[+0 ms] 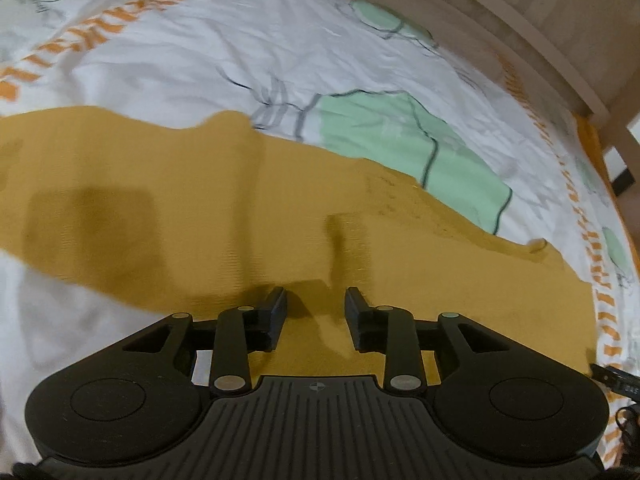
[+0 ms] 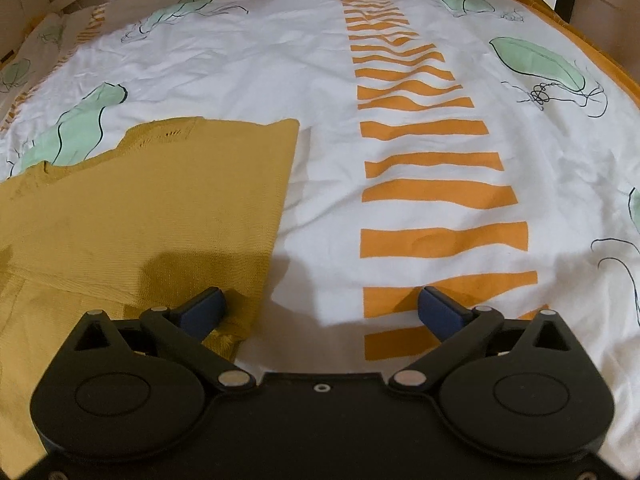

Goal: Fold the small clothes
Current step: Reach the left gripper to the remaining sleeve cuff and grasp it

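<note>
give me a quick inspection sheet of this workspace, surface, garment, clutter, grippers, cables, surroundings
surface: bed sheet, white with orange stripes and green shapes, lightly wrinkled.
job's things: mustard knit garment lying flat on the sheet, its side edge straight in the right wrist view.
clutter: nothing seen.
grippers: left hand-held gripper open above the garment, holding nothing; right hand-held gripper wide open over the garment's side edge, one finger above the knit, the other above the sheet.
cables: dark cable-like item at the right edge of the left wrist view, too little visible to identify.
surroundings: pale wooden bed frame along the sheet's edge.
</note>
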`<state>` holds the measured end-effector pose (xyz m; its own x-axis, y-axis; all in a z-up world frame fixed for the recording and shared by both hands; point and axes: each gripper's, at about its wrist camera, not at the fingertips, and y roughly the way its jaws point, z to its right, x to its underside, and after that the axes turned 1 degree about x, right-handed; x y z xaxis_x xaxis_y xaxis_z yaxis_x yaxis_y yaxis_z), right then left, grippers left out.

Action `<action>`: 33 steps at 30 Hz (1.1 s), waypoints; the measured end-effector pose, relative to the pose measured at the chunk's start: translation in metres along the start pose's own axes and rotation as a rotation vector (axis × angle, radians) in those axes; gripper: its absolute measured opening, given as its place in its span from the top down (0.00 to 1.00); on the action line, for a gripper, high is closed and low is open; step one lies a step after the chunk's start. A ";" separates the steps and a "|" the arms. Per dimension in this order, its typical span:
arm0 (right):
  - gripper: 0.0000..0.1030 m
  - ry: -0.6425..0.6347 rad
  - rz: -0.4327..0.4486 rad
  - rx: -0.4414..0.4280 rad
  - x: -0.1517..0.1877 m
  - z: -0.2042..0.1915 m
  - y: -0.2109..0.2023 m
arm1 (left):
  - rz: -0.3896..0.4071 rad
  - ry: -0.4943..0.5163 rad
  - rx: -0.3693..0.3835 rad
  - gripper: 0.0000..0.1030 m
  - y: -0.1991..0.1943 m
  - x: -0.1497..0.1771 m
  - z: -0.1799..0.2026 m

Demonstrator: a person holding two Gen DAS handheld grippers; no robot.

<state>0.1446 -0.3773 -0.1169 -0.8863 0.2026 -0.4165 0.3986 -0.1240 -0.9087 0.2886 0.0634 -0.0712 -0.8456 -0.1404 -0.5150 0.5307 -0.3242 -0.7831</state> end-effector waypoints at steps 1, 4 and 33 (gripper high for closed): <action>0.01 0.002 0.002 0.000 0.000 0.000 0.000 | 0.006 -0.006 0.002 0.70 -0.004 0.000 -0.006; 0.01 0.002 0.008 0.003 0.001 0.000 0.000 | 0.030 -0.025 -0.017 0.70 -0.019 0.000 -0.025; 0.01 -0.119 0.283 -0.198 -0.001 -0.180 -0.089 | 0.403 -0.655 -0.092 0.64 -0.113 0.010 -0.248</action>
<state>0.1523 -0.1920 -0.0407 -0.7508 0.0715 -0.6567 0.6598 0.0342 -0.7506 0.2347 0.3311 -0.0742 -0.4323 -0.7650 -0.4773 0.7830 -0.0559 -0.6195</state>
